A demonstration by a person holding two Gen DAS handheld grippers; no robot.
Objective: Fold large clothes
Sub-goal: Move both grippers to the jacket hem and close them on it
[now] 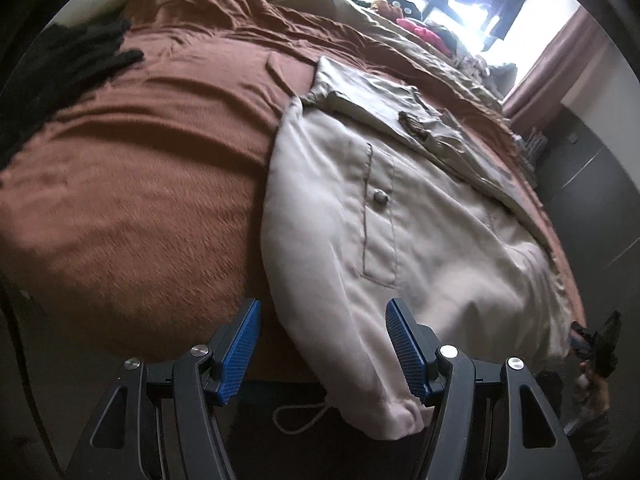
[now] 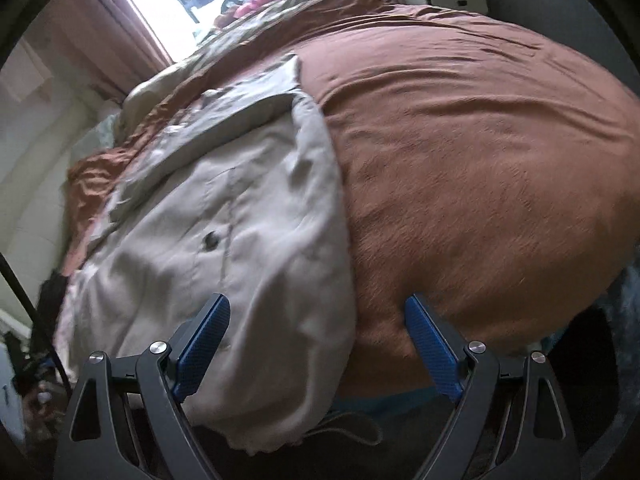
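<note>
A: So, where does the beige jacket (image 1: pixel 400 208) lie from each tool?

B: From the left gripper (image 1: pixel 322 350) it runs from about six o'clock up toward one o'clock, long axis going away across the brown bedspread (image 1: pixel 140 168). Its near end hangs over the bed edge right between the blue pads, with a drawstring (image 1: pixel 298 414) looping below.

A: And the right gripper (image 2: pixel 318 344)?

B: There the jacket (image 2: pixel 224 216) fills the ten-to-twelve o'clock side; its near hem sits against the left pad and droops past the mattress edge. The right pad is over bare bedspread (image 2: pixel 480 168).

A: Are either of them holding cloth?

B: No. Both sets of jaws stand wide apart, nothing pinched.

A: Which one is nearer?

B: I'd say both are close to the near hem; the left looks more squarely over it.

A: Room to work?

B: Plenty of bare bedspread at nine to eleven o'clock in the left view, up to a dark garment (image 1: pixel 72 60) at ten. At one o'clock lie a rumpled tan blanket (image 1: pixel 432 52) and a clothes pile (image 1: pixel 424 32) under the window, so that side is crowded. My guess is the hem gets folded away, up the long axis.
</note>
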